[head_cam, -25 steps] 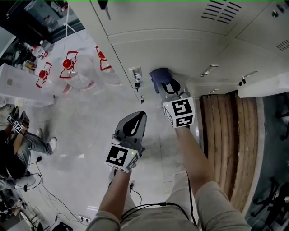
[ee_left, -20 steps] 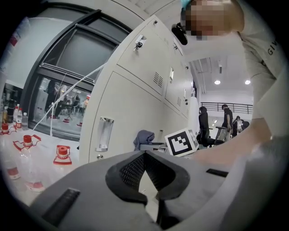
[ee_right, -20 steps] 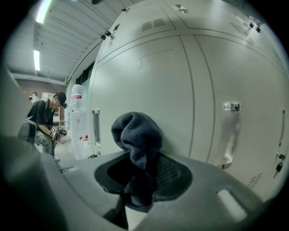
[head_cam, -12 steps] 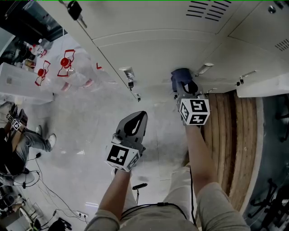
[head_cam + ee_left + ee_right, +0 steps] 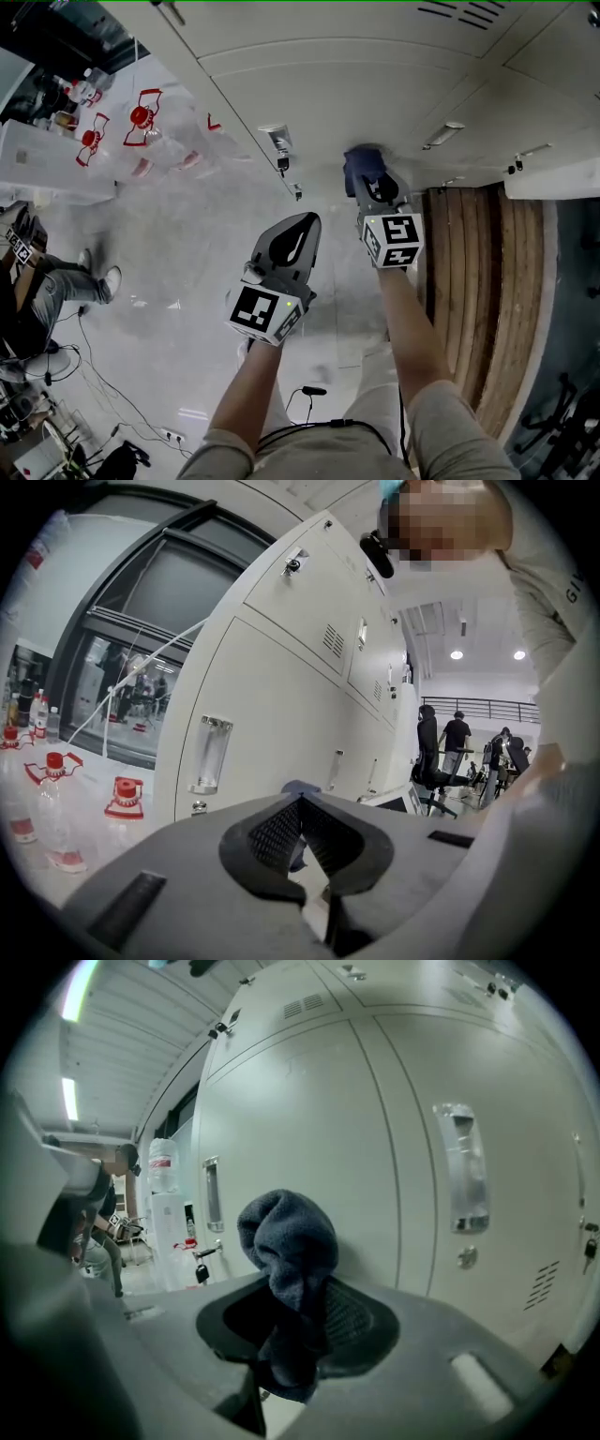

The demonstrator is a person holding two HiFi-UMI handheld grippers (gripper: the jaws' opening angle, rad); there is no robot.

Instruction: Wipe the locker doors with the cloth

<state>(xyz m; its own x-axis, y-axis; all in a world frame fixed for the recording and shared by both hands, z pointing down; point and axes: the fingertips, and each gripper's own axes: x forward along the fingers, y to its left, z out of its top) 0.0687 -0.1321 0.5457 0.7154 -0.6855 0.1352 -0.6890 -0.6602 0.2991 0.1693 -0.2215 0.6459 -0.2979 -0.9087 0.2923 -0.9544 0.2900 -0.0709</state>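
Note:
A dark blue cloth [image 5: 361, 162] is pressed against the low part of a cream locker door [image 5: 375, 84], with my right gripper [image 5: 370, 184] shut on it. In the right gripper view the cloth [image 5: 291, 1237] bunches up out of the jaws in front of the door [image 5: 309, 1119]. My left gripper [image 5: 307, 220] hangs shut and empty over the floor, a little short of the lockers and to the left of the right one. In the left gripper view its jaws [image 5: 300, 801] meet at the tips, and the locker row [image 5: 272, 696] stands ahead.
Water bottles with red labels [image 5: 141, 122] stand on the floor at the left. A key [image 5: 282, 161] hangs in a lock near the cloth. Wooden slats [image 5: 478, 281] run along the right. A cable [image 5: 309, 390] lies by my feet. A person [image 5: 42, 286] sits at far left.
My right gripper slid the cloth to the right along the locker door, then a little back to the left. My left gripper stayed shut and drifted slightly toward the lockers.

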